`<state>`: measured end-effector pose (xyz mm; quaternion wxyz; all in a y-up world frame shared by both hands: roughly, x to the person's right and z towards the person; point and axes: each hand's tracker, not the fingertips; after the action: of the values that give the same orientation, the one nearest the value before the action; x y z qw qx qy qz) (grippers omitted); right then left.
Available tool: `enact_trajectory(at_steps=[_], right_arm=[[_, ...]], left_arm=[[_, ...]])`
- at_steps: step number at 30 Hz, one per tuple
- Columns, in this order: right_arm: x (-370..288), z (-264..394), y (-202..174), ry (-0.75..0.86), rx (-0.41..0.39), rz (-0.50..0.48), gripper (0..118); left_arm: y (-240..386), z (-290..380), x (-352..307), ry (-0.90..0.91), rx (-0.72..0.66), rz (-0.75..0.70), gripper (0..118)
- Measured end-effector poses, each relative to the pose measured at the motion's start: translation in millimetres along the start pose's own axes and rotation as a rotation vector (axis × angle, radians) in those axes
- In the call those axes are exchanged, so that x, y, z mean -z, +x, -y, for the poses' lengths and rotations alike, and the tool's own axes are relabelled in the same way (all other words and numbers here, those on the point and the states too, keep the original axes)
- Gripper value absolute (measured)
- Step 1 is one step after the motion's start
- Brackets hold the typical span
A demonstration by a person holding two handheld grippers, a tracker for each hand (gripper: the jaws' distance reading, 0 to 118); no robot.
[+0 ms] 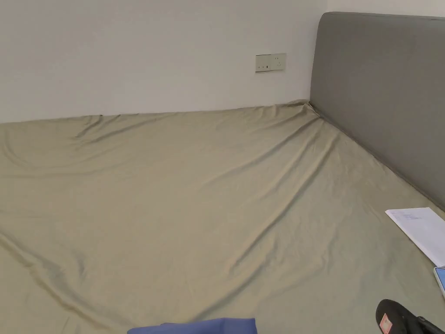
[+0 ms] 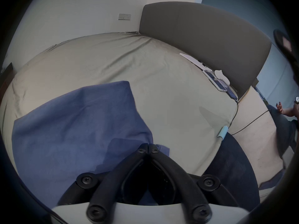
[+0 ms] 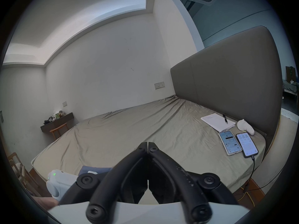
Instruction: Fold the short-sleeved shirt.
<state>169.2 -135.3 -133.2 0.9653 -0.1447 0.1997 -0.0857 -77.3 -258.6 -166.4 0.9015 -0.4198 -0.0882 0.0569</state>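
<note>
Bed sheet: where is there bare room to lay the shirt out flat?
The sheet lies bare between the wall, the headboard and the blue shirt. It is crowded along the headboard: paper, two phones, a cable.

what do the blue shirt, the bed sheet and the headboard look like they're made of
Shirt: soft matte knit, probably cotton; it drapes limply without shine. Bed sheet: thin woven cloth, faint sheen along its long creases. Headboard: smooth grey padded upholstery, fabric or faux leather, hard to tell.
</note>
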Motion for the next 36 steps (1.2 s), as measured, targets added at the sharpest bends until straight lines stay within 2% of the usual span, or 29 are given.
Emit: enact_trajectory(at_steps=[4, 8, 10, 14, 16, 18, 19, 20, 21, 22, 23, 24, 25, 26, 27, 29, 31, 32, 33, 34, 36], right_arm=[[14.7, 0.3, -11.0, -0.062, -0.037, -0.051, 2], [51.2, 9.7, -38.8, -0.161, -0.076, -0.186, 2], [79.0, 23.3, -55.0, -0.259, -0.076, -0.261, 2], [136.3, 66.8, -92.8, -0.517, -0.223, -0.293, 2], [161.4, 93.5, -103.8, -0.67, -0.286, -0.307, 2], [181.9, 121.0, -108.9, -0.83, -0.332, -0.224, 2], [186.4, 131.1, -108.6, -0.836, -0.326, -0.225, 2], [181.8, 125.5, -106.7, -0.727, -0.298, -0.242, 2], [180.8, 119.5, -106.4, -0.748, -0.297, -0.244, 2], [181.5, 113.6, -106.0, -0.776, -0.281, -0.244, 2], [183.8, 113.9, -102.6, -0.784, -0.258, -0.253, 2], [185.9, 114.9, -99.8, -0.791, -0.248, -0.262, 2], [187.1, 114.7, -97.5, -0.795, -0.236, -0.27, 2], [187.4, 113.3, -94.6, -0.799, -0.22, -0.274, 2], [187.7, 113.4, -93.7, -0.801, -0.21, -0.274, 2], [187.6, 115.1, -92.4, -0.799, -0.201, -0.275, 2], [185.1, 116.2, -91.0, -0.792, -0.188, -0.279, 2], [184.5, 117.0, -88.9, -0.787, -0.177, -0.284, 2], [183.8, 117.6, -86.9, -0.783, -0.165, -0.287, 2], [180.2, 116.4, -87.1, -0.774, -0.146, -0.291, 2], [174.9, 116.7, -81.7, -0.747, -0.106, -0.31, 2]], left_arm=[[-29.7, -14.2, -36.1, 0.074, -0.15, 0.104, 0], [-79.9, -14.2, -90.3, 0.209, -0.209, 0.034, 0], [-113.1, -6.1, -119.0, 0.272, -0.31, 0.028, 0], [-171.0, 21.5, -156.1, 0.362, -0.509, 0.03, 0], [-190.8, 34.6, -165.1, 0.344, -0.593, -0.028, 0], [-204.2, 48.4, -168.6, 0.338, -0.641, -0.071, 0], [-211.2, 55.0, -169.4, 0.32, -0.664, -0.08, 0], [-217.5, 60.2, -168.8, 0.307, -0.678, -0.075, 0], [-218.8, 62.6, -167.2, 0.296, -0.699, -0.045, 4], [-223.1, 65.6, -164.1, 0.282, -0.717, -0.013, 11], [-229.4, 66.5, -158.5, 0.264, -0.735, 0.037, 27], [-235.2, 66.2, -150.2, 0.245, -0.756, 0.089, 66], [-238.6, 64.8, -139.5, 0.209, -0.776, 0.146, 96], [-240.9, 64.4, -127.9, 0.178, -0.797, 0.201, 117], [-240.2, 64.6, -120.5, 0.157, -0.805, 0.251, 118], [-244.0, 64.0, -96.5, 0.103, -0.831, 0.356, 113], [-242.0, 65.5, -71.6, 0.031, -0.904, 0.398, 102], [-239.8, 66.2, -59.9, -0.008, -0.931, 0.416, 87], [-239.9, 67.0, -53.5, 0.016, -0.943, 0.432, 66], [-236.3, 62.3, -49.7, -0.002, -0.938, 0.403, 51], [-232.1, 58.1, -48.3, -0.05, -0.887, 0.291, 32]])
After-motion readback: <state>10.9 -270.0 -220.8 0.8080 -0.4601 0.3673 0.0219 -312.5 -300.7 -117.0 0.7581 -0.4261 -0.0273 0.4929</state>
